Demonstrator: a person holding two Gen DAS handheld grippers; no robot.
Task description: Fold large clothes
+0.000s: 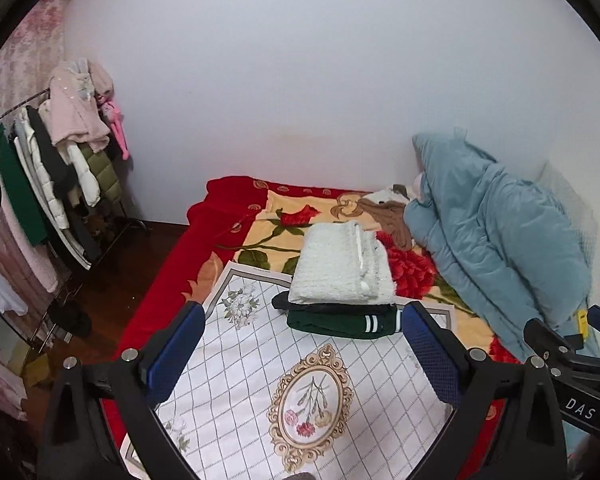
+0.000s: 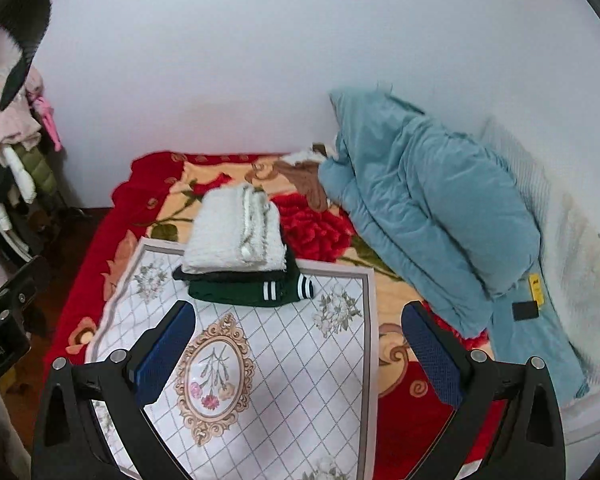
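A folded white fluffy garment (image 1: pixel 342 266) (image 2: pixel 234 232) lies on top of a folded dark green garment with white stripes (image 1: pixel 344 322) (image 2: pixel 252 290). The stack rests at the far end of a white floral mat (image 1: pixel 260 368) (image 2: pixel 284 360) spread on the bed. My left gripper (image 1: pixel 300 346) is open, held above the mat just short of the stack, with nothing between its blue pads. My right gripper (image 2: pixel 298 344) is open too, above the mat's right side, and holds nothing. The right gripper's body (image 1: pixel 572 360) shows at the right edge of the left wrist view.
A bunched light blue quilt (image 1: pixel 496 236) (image 2: pixel 428 216) lies along the bed's right side by the wall. A red floral blanket (image 1: pixel 156 304) (image 2: pixel 316 232) covers the bed. A brown and white garment (image 1: pixel 388 208) (image 2: pixel 300 172) lies behind the stack. A clothes rack (image 1: pixel 60 176) (image 2: pixel 12 168) stands at the left.
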